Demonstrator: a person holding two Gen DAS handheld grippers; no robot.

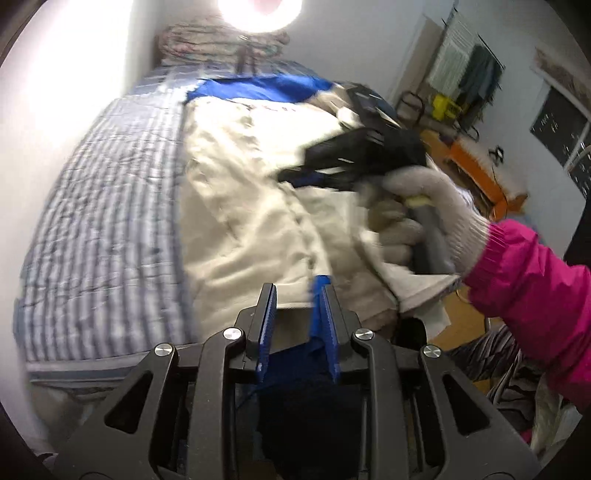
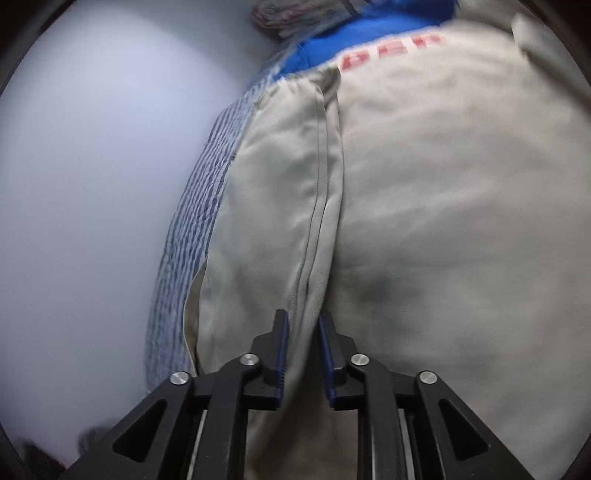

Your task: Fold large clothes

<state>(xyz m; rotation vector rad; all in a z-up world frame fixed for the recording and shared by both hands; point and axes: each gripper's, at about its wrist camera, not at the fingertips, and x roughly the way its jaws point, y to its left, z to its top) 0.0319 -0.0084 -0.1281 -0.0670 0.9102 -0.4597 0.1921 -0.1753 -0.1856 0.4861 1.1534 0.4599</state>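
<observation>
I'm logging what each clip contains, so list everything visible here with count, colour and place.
jacket: one, beige with a blue top part and red lettering, spread on the bed.
bedsheet: one, blue-and-white striped, under the jacket.
bedding pile: one, patterned, folded at the bed's far end.
lamp: one, bright white, above the bedding pile.
orange furniture: one, against the right wall.
yellow item: one, far right on the floor; blurred.
hanging clothes: a few, dark, far right wall.
left gripper: black, blue pads, jaws apart over the jacket's near edge.
right gripper: black, jaws apart astride a jacket fold.
gloved hand: grey-white, pink sleeve.
</observation>
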